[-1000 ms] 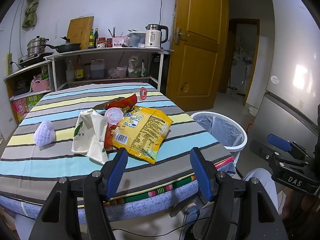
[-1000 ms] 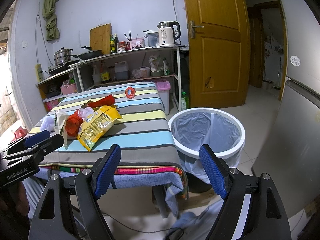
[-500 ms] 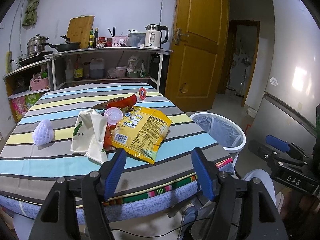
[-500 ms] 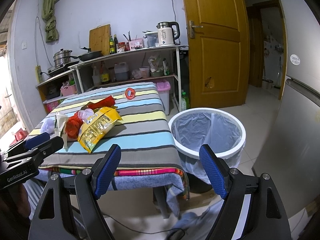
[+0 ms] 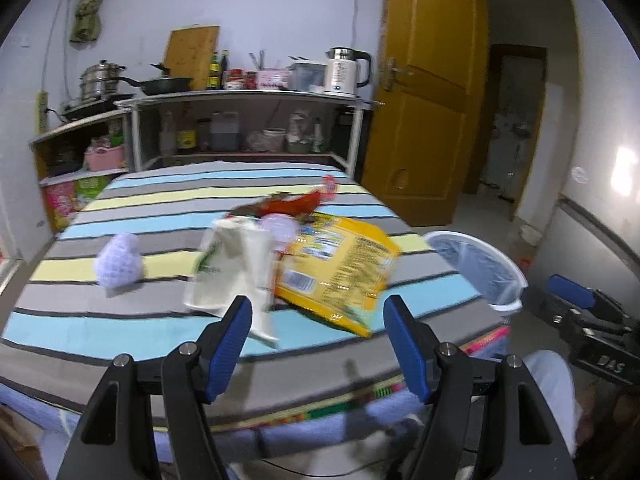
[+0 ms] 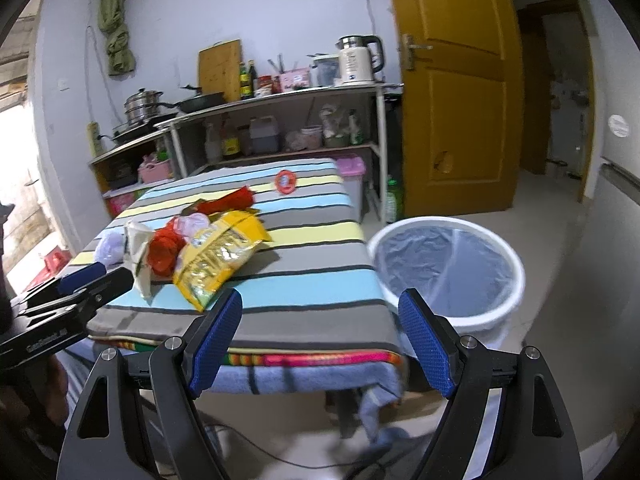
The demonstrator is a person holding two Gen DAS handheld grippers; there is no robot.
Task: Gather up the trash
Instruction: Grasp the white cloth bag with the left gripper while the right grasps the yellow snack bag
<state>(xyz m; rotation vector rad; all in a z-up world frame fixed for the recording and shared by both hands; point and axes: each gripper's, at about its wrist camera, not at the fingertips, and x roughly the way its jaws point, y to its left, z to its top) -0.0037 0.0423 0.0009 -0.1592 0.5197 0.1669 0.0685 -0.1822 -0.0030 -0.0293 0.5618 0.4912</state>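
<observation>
Left gripper [image 5: 318,334] jaws apart, empty, just short of the wrappers [image 5: 336,264] heaped mid-counter [image 5: 120,328]. Right gripper [image 6: 320,338] likewise apart, empty, near the bin [image 6: 448,268]. Judged: approach step; next, close on one wrapper

Table [image 5: 120,320]: ahead of me, wrappers piled mid-top.
Chip bag [image 5: 340,268]: right side of pile, paper bag [image 5: 228,268] touching its left.
Foam net [image 5: 120,264]: left, apart.
Bin [image 6: 444,268]: on floor, right of table.
Shelf [image 5: 248,98]: behind table.
</observation>
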